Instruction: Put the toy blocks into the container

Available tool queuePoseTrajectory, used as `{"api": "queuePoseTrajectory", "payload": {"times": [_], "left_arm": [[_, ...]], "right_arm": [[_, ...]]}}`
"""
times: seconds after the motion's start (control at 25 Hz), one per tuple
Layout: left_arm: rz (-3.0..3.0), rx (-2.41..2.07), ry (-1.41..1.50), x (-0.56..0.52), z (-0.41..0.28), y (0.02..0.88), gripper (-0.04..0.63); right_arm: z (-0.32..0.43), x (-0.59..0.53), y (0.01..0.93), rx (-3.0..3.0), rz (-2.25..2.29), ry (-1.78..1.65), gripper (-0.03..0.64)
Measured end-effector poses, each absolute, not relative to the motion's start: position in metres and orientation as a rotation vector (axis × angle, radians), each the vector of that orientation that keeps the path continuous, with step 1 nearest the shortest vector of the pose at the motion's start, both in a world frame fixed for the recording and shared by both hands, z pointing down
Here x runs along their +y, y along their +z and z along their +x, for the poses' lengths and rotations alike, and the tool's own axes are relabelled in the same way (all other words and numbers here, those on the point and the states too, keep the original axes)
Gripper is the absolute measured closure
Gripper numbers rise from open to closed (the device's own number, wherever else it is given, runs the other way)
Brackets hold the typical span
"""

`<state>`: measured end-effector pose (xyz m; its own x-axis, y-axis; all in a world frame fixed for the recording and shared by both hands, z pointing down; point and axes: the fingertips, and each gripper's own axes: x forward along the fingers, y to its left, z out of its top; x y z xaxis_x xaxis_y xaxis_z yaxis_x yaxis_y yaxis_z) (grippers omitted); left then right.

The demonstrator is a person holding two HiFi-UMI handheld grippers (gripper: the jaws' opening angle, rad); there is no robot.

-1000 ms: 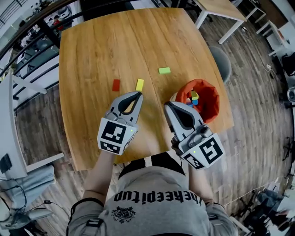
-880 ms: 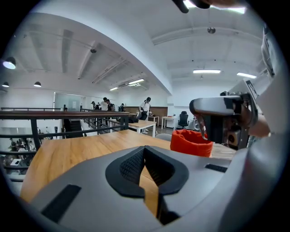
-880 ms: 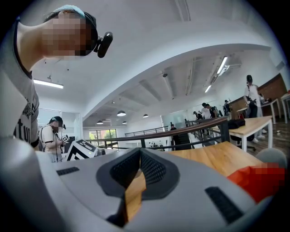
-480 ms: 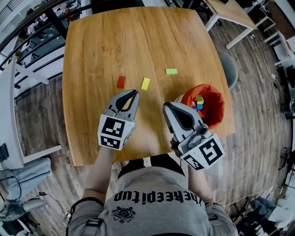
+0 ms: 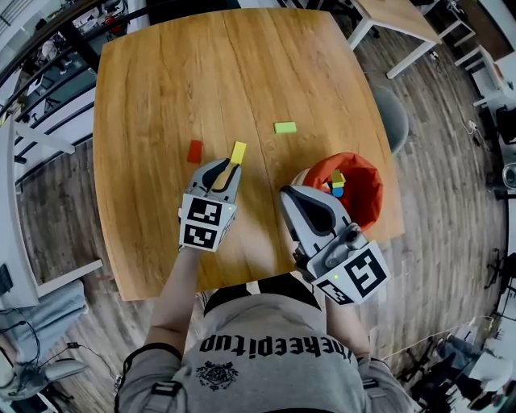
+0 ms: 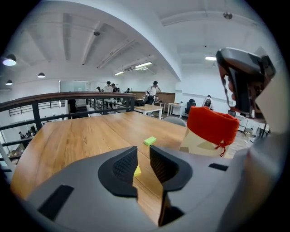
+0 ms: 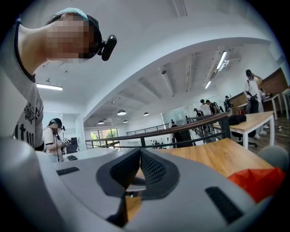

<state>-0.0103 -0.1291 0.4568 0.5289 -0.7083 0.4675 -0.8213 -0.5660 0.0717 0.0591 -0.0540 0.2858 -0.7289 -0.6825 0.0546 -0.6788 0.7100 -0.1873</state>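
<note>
On the wooden table (image 5: 169, 73) lie a yellow block (image 5: 238, 152), a red block (image 5: 194, 151) to its left and a green block (image 5: 285, 127) farther right. My left gripper (image 5: 227, 168) points at the yellow block with its tips just short of it. Its jaws are opening and nothing is between them. In the left gripper view the yellow block (image 6: 137, 171) shows through the gap, with the green block (image 6: 150, 141) beyond. The orange container (image 5: 369, 198) near the table's right edge holds several blocks (image 5: 337, 181). My right gripper (image 5: 294, 193) is shut and empty beside the container.
A grey chair (image 5: 393, 113) stands off the table's right edge and another table (image 5: 395, 14) at the top right. The table's front edge runs just behind both grippers. A dark railing (image 6: 54, 102) and people show far off in the left gripper view.
My left gripper has moved forward to the yellow block and its jaws have parted. The right gripper has stayed shut next to the container.
</note>
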Motion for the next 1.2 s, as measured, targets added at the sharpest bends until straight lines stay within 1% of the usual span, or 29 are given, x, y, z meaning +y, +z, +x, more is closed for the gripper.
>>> {"api": "queuePoseTrajectory", "payload": {"times": [0.24, 0.8, 1.2], "left_arm": [[2.399, -1.28, 0.599, -0.146, -0.004, 0.492, 0.483], [2.306, -1.294, 0.814, -0.172, 0.003, 0.556, 0.423], [2.247, -1.274, 0.919, -0.173, 0.004, 0.583, 0.413]], "right_arm": [[0.069, -0.063, 0.285, 2.885, -1.131, -0.314, 0.603], [0.082, -0.078, 0.286, 2.869, -1.106, -0.35, 0.604], [0.094, -0.086, 0.288, 2.853, -1.137, -0.363, 0.603]]}}
